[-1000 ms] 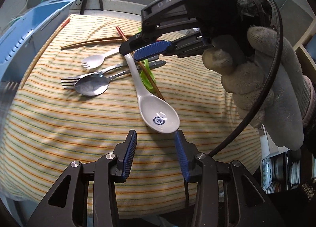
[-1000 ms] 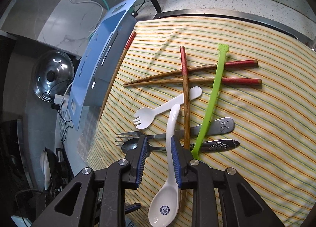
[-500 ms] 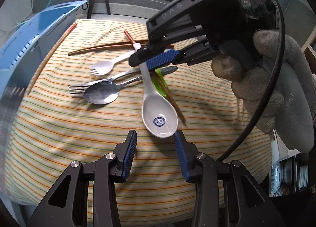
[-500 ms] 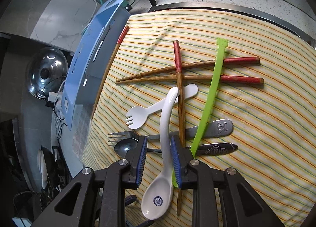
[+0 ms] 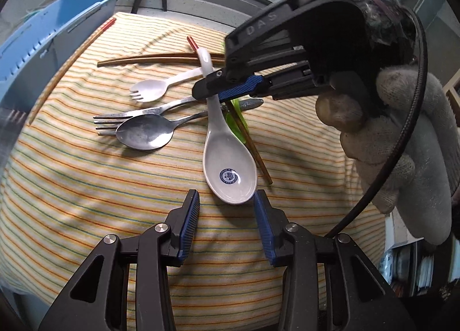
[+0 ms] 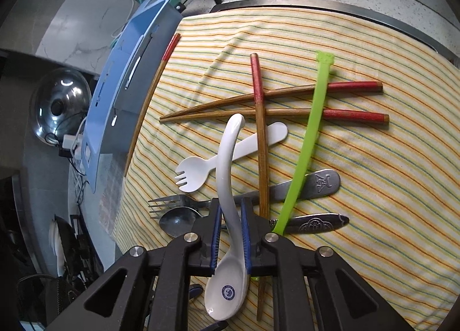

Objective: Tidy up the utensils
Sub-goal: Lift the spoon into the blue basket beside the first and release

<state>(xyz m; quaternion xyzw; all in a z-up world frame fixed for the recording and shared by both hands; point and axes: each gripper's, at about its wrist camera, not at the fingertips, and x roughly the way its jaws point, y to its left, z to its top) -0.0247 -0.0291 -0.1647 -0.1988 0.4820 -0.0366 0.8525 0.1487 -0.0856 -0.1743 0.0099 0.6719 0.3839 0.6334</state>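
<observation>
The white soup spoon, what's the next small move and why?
Probably lift the soup spoon straight up. The right tongs have just closed on its handle, which crosses the plastic spork and metal fork, so dragging might scatter them.

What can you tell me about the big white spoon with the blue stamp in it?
The white spoon looks like glossy ceramic, a soup spoon with a deep oval bowl and a curved, thick handle. A round blue emblem sits in the bottom of the bowl. The right gripper has just been closing and pinches the handle near the bowl. The handle crosses over the white plastic fork and the metal fork. The bowl faces up above the striped cloth, just ahead of the left gripper, which is not touching it.
</observation>
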